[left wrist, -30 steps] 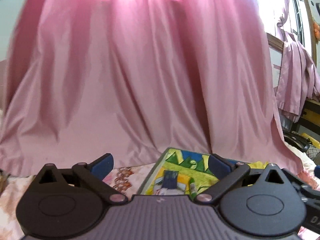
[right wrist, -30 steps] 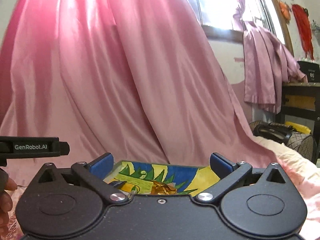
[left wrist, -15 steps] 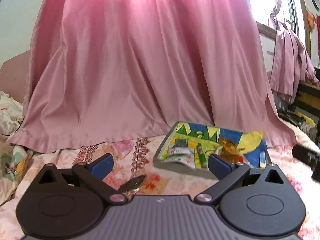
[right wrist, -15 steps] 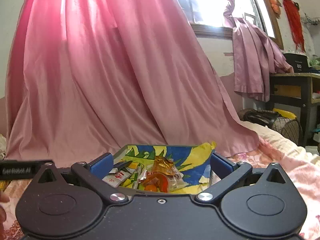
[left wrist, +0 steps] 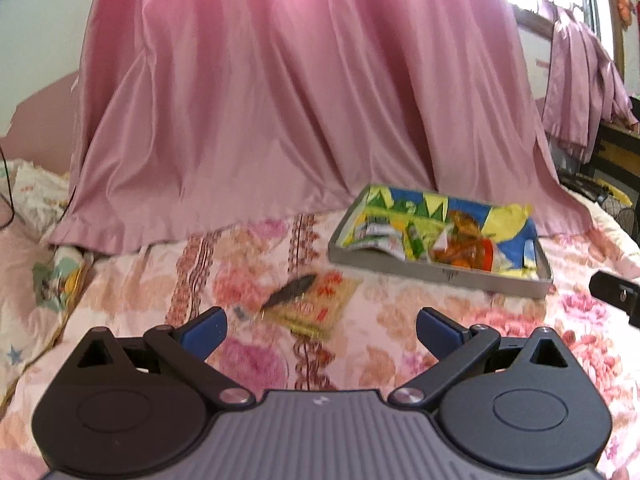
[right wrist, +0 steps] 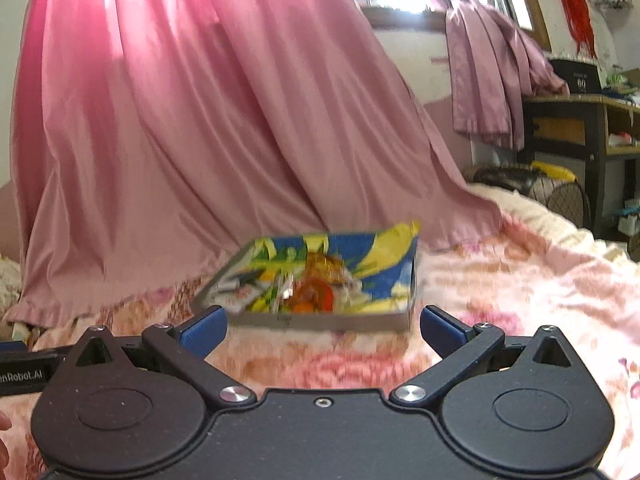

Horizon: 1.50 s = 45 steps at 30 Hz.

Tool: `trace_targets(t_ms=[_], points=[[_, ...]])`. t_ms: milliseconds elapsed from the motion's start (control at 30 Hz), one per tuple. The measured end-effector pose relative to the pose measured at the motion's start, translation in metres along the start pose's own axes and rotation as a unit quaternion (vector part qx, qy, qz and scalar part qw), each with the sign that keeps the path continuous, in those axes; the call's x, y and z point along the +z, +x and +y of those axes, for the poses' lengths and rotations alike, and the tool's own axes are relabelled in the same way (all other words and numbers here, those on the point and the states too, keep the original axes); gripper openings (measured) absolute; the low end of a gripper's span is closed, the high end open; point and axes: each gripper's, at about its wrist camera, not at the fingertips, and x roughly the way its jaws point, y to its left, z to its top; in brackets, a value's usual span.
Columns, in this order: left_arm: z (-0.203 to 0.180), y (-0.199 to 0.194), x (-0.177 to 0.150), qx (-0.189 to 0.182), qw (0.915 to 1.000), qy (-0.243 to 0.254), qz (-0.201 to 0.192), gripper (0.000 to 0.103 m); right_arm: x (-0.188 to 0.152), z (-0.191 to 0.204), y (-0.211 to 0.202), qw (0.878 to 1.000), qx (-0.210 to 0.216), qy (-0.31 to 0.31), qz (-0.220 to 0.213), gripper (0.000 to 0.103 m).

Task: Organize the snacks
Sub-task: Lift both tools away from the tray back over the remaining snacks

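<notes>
A grey tray [left wrist: 436,274] with a yellow, blue and green lining lies on the flowered bedspread and holds several snack packets [left wrist: 452,240]. A flat tan snack packet [left wrist: 316,300] with a dark piece on it lies on the bedspread left of the tray. My left gripper [left wrist: 320,330] is open and empty, just short of that packet. In the right wrist view the tray [right wrist: 320,322] lies straight ahead. My right gripper [right wrist: 322,326] is open and empty, a little short of the tray's near wall.
A pink curtain [left wrist: 280,100] hangs down to the bed behind the tray. A dark table [right wrist: 580,128] and a fan [right wrist: 560,196] stand at the right. The other gripper's body [left wrist: 616,292] shows at the right edge of the left wrist view.
Both grippers have pulled back and tilted down. The tray now looks farther off and the bedspread and the tan packet have come into view. Both stay open.
</notes>
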Motion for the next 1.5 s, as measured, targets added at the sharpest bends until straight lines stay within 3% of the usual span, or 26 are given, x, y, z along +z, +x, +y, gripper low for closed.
trace_targets(t_ms=[433, 1067, 1333, 1500], points=[[0.005, 0.001, -0.015, 0.017, 0.9981, -0.007, 0.058, 0.103, -0.022, 0.014, -0.003, 0.998, 0.009, -0.011, 0.066, 0.102], [0.003, 0.013, -0.014, 0.020, 0.9962, -0.007, 0.085, 0.103, -0.030, 0.018, 0.011, 0.994, 0.008, -0.018, 0.103, 0.102], [0.007, 0.026, -0.009, -0.013, 0.9930, -0.011, 0.117, 0.103, -0.032, 0.019, 0.019, 0.993, 0.008, -0.019, 0.120, 0.102], [0.007, 0.035, 0.001, -0.020, 0.9935, 0.004, 0.112, 0.103, -0.033, 0.019, 0.028, 0.990, 0.014, -0.017, 0.137, 0.102]])
